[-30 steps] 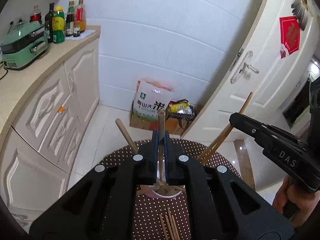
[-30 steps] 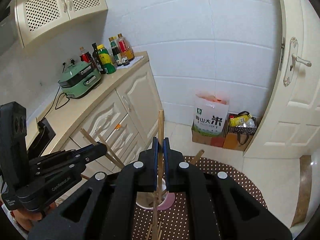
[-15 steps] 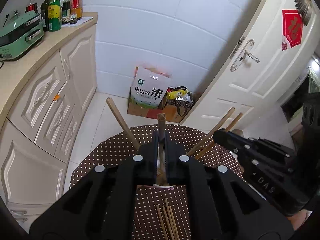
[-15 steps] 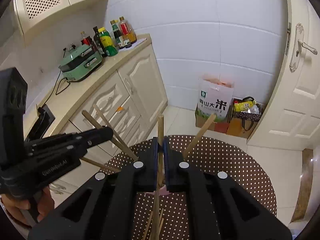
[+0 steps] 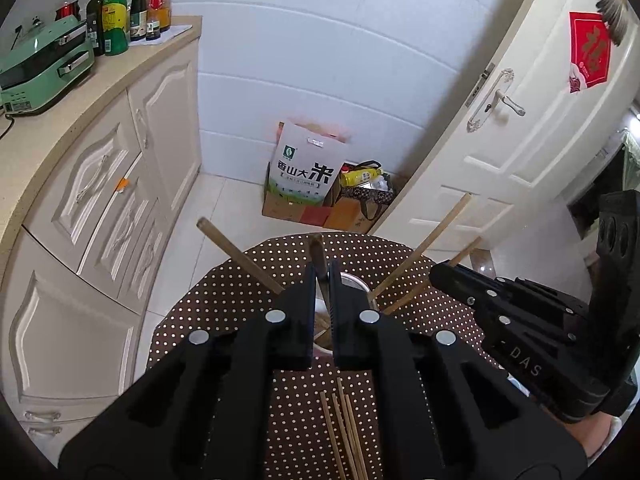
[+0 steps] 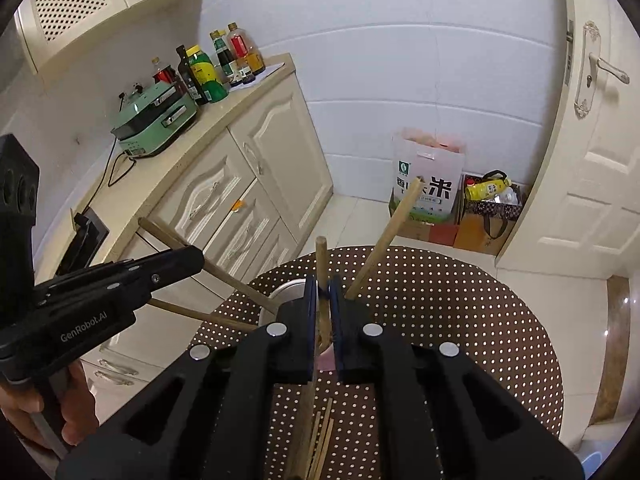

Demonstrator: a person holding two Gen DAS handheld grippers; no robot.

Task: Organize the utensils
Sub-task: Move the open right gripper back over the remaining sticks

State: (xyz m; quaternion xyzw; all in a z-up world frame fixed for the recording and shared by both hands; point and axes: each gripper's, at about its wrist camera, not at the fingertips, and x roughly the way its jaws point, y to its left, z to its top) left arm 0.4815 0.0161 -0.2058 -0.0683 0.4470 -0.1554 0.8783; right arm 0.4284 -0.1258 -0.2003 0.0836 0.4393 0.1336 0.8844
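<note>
My left gripper (image 5: 322,276) is shut on a wooden chopstick (image 5: 316,248) that stands upright over a cup (image 5: 354,280) on the round brown dotted table (image 5: 224,300). My right gripper (image 6: 322,284) has another chopstick (image 6: 321,252) between its jaws over the same cup (image 6: 286,290), and those jaws are opening slightly. Several chopsticks lean out of the cup, one to the left (image 5: 236,254) and one to the right (image 5: 424,248). Loose chopsticks (image 5: 344,420) lie on the table below the grippers. Each gripper shows in the other's view, right (image 5: 436,274) and left (image 6: 198,258).
A cream counter runs along the left with a green appliance (image 5: 44,64) and several bottles (image 5: 120,12). A rice bag (image 5: 306,168) and boxes sit on the floor by the tiled wall. A white door (image 5: 520,120) stands on the right.
Both grippers have come down closer to the cup with their chopsticks. The right gripper sank lower beside the cup, and its jaws have parted a little.
</note>
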